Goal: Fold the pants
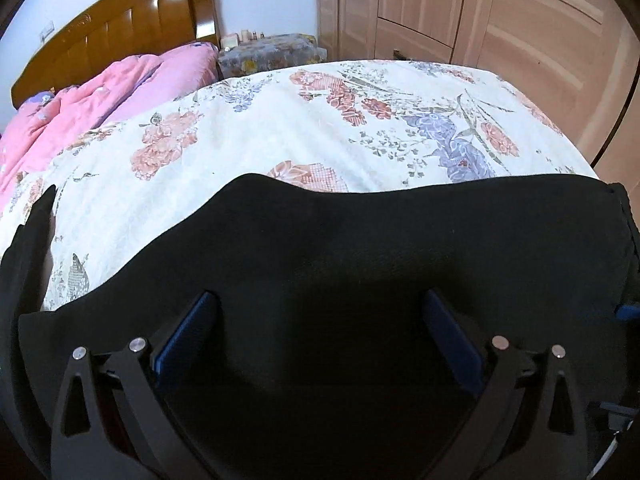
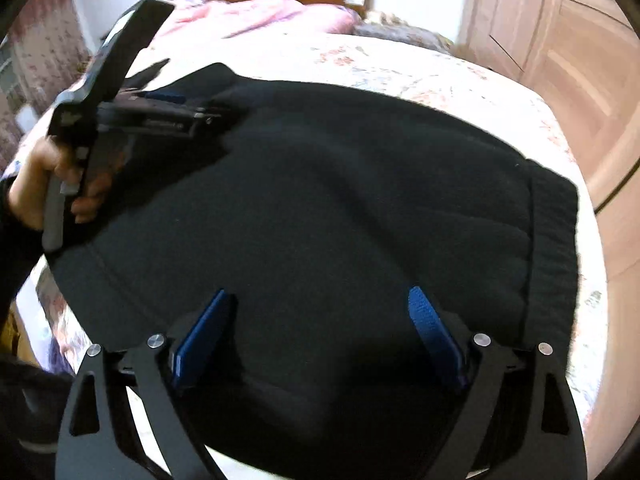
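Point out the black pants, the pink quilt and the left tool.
black pants (image 2: pixel 340 184): right wrist view, middle of the cloth.
pink quilt (image 1: pixel 132 84): left wrist view, rumpled top.
left tool (image 1: pixel 316 304): left wrist view, between its fingertips.

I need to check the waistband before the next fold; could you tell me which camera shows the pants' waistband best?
The right wrist view: the ribbed waistband of the black pants runs down their right edge in plain sight. The left wrist view shows only a dark sliver of it at the frame's right edge.
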The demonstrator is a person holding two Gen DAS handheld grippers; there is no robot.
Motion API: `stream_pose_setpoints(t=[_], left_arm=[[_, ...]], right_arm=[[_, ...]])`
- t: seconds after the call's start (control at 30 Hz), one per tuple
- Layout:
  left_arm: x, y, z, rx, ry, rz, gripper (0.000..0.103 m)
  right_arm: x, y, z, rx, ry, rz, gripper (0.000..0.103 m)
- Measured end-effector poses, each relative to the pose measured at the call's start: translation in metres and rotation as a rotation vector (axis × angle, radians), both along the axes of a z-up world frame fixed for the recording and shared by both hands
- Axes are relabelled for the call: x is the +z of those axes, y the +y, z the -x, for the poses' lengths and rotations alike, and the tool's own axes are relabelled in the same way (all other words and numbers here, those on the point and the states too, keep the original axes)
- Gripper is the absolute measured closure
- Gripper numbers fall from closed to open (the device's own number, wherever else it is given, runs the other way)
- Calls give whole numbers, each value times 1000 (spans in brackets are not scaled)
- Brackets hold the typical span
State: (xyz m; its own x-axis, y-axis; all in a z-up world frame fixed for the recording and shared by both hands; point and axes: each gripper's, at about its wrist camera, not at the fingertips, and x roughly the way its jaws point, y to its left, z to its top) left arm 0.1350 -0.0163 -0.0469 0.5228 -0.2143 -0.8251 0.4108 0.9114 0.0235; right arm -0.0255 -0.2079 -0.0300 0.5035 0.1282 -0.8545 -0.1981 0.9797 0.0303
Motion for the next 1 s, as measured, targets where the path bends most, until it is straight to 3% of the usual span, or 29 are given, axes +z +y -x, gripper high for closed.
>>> stream_pose_setpoints(t=[0.13,0.27,0.33,0.6,0.73,0.9,1.0], left_arm=[[2,0,3,1,-7,0,1],[1,0,4,1,-11,4,1],[1,0,4,0,-11,3,1],[2,0,4,-2,-13,4,1],[2,0,4,-4,-14,7,1],[2,0,4,-4,-15,7,1],[2,0,4,-5,-15,8,1]], right_arm=[[17,8,-17,-13,-89,21,15],[-3,-9,-35,-71,-95,219,12],[-10,-27,-31,-61,-106,136,11],[-15,-55,1,-49,-111,77,11],[-12,-46,7,-69,-115,74,11],[0,-31,-3,-137,-52,147,11],[14,-6,-3,-157,-88,181,11]])
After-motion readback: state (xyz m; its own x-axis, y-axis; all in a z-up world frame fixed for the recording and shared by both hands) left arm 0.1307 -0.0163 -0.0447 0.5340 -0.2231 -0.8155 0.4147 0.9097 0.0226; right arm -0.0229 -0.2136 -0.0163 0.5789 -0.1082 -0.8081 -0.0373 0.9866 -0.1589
